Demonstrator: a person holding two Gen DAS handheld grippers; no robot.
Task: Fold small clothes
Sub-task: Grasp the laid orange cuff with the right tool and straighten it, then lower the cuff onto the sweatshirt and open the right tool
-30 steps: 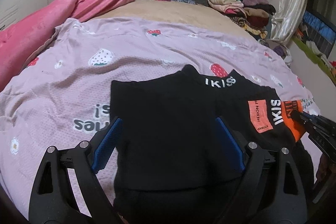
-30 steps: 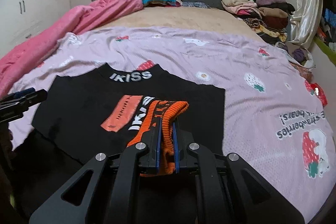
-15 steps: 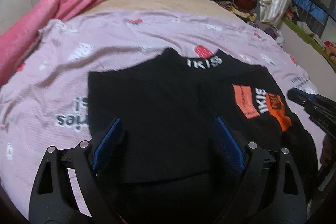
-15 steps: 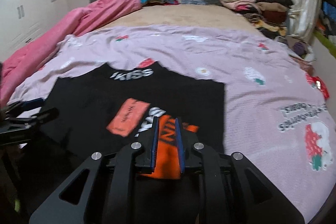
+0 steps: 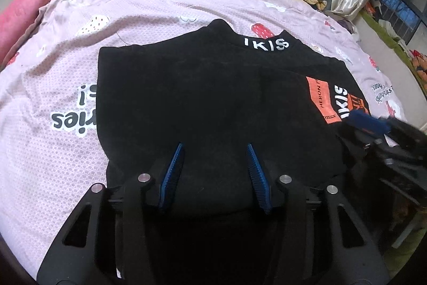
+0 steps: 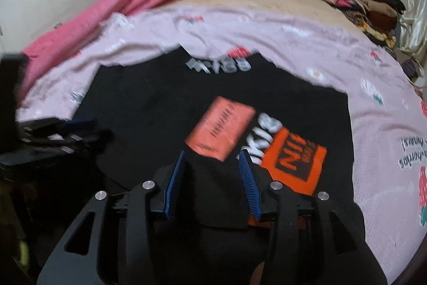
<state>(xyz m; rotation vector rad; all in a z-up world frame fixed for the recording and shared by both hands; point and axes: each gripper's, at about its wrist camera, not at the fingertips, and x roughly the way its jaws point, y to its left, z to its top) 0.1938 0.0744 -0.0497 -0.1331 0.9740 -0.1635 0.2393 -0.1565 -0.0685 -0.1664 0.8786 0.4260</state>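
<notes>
Garment: black knit sweater [image 5: 213, 98] with white lettering at the collar and orange patches; flat on the pink strawberry-print blanket [image 5: 53, 151] of the bed, collar away from the cameras.
Sleeve: orange-cuffed sleeve [image 6: 293, 162] laid across the body; that side folded in, released.
Step in hand: sleeve fold set down; judged early to midway.
Right tool [image 6: 213, 172]: jaws apart, just been opening; black fabric between them, not pinched.
Left tool [image 5: 214, 167]: jaws apart, just been closing over the near hem; no pinch visible.
Pose: both tools angled steeply down at the near edge.
Next move: pinch near hem, carry toward collar.
</notes>
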